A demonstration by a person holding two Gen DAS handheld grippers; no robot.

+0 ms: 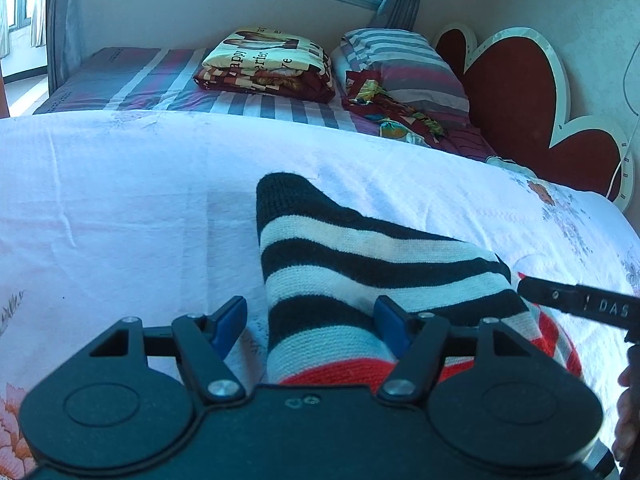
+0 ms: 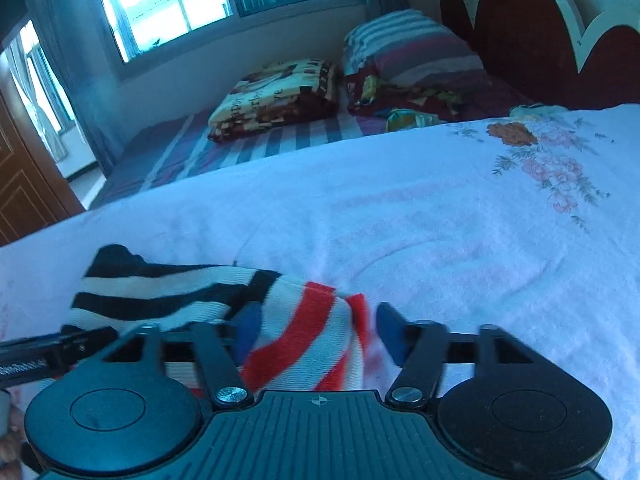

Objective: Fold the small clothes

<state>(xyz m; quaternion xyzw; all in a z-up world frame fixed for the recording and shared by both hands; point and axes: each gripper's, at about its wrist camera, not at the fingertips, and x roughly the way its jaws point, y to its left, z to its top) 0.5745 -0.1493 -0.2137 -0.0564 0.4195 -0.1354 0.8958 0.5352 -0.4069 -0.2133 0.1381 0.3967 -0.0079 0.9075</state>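
Closest to the left wrist camera is the black body of the left gripper, its two blue-padded fingers spread wide apart. Between them, not pinched, runs a striped knitted garment: black and white bands stretch away toward a dark rounded end, and red and white bands begin right at the gripper body. It lies flat on a white floral sheet that covers the near side of the bed.

From the right wrist camera, the right gripper also stands with its fingers parted; the red and white part of the garment bunches up between them, hiding most of the left pad, while the right pad shows clear beside the cloth. The fingers look released rather than clamped on the knit. The black and white part trails off to the left across the sheet, which carries a printed flower spray near the headboard side.

Each gripper's tip shows at the edge of the other's view, close to the garment.

Further back lie a folded printed blanket, a striped pillow and a crumpled colourful cloth on a striped mattress cover, with a red heart-shaped headboard and a curtained window behind
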